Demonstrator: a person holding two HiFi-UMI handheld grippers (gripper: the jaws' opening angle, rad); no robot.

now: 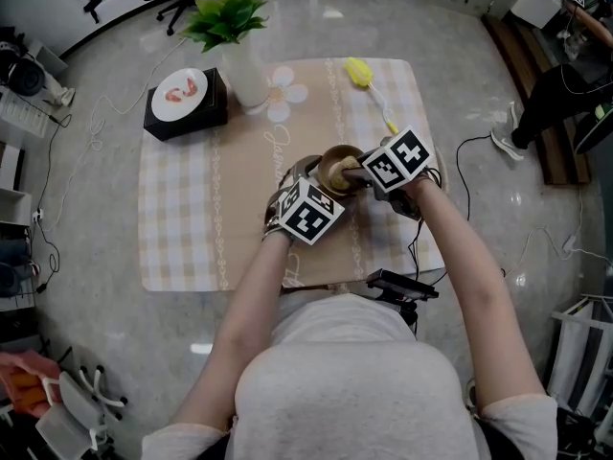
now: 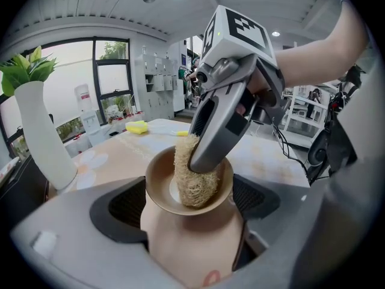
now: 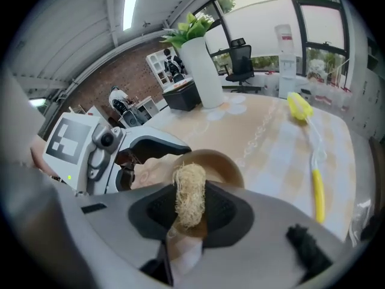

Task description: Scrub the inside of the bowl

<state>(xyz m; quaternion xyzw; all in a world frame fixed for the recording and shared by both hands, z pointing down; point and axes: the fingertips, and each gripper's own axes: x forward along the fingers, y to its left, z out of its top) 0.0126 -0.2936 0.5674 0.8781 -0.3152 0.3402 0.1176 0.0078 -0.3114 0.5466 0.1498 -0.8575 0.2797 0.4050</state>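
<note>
— What takes up the most room?

— The cloth-covered bench (image 1: 182, 228). At its far edge stands a tall white vase (image 1: 247, 75) of green leaves, with a black box (image 1: 187, 108) just beside it that carries a white plate (image 1: 180, 89).

— And the claws?

— Both meet near the middle of the cloth. The left claw (image 1: 321, 178) has its jaws set wide, one pad on either side of the brown bowl (image 2: 159, 188). It grips the bowl by its outer wall and tilts the mouth up toward the other claw. The right claw (image 1: 351, 172) comes in from the right and points steeply down into the bowl. Its jaws are pinched close on a straw-coloured loofah scrubber (image 3: 189, 194).

— Where is the scrubber against the bowl?

— It is inside, pressed to the inner wall and floor, with its upper end rising above the rim.

— Anything else?

— A yellow-headed brush (image 1: 369, 84) lies on the cloth beyond the bowl, well apart from both claws.
</note>
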